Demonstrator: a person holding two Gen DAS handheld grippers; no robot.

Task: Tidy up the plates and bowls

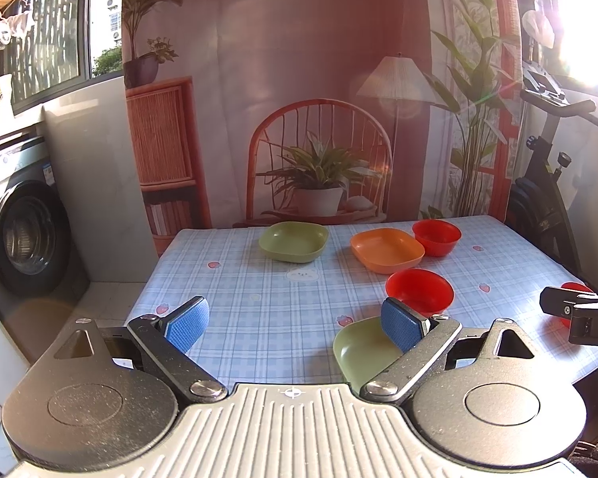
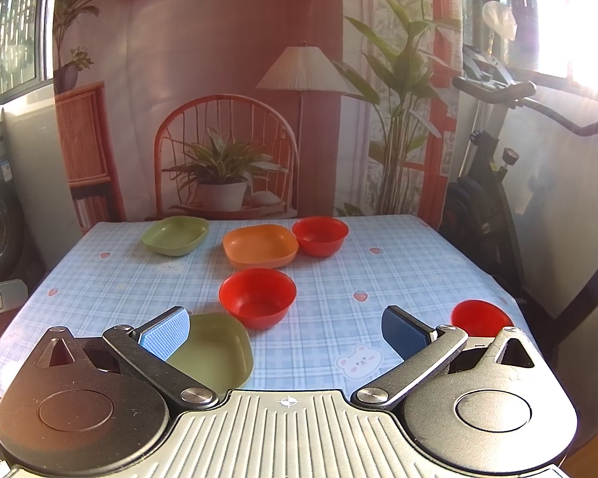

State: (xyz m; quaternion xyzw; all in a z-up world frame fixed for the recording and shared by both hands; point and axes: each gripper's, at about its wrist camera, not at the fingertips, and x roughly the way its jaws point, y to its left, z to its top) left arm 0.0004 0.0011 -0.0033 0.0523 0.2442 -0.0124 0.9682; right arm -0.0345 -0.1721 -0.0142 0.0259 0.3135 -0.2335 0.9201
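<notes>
The only legible writing is a white "D A", cut off by the frame edge, on the black body of the right tongs (image 1: 582, 314) where they enter the left wrist view. A blue sticker on the grey front-loading washing machine (image 1: 20, 231) is too small to read.

The left tongs (image 1: 295, 324) are spread wide with nothing between their blue pads, and so are the right tongs (image 2: 287, 332).

On the desk with the blue checked cloth (image 2: 378, 279), the near olive-green square plastic plate (image 2: 215, 352) is partly hidden behind the right tongs' left finger, and behind the left tongs' right finger in the other view. The near red round plastic bowl (image 2: 258, 296) sits just beyond it. A third red bowl (image 2: 480, 316) is partly covered by the right finger. Far back stand the second green plate (image 2: 175, 235), the orange square plate (image 2: 260, 246) and another red bowl (image 2: 320, 235).
</notes>
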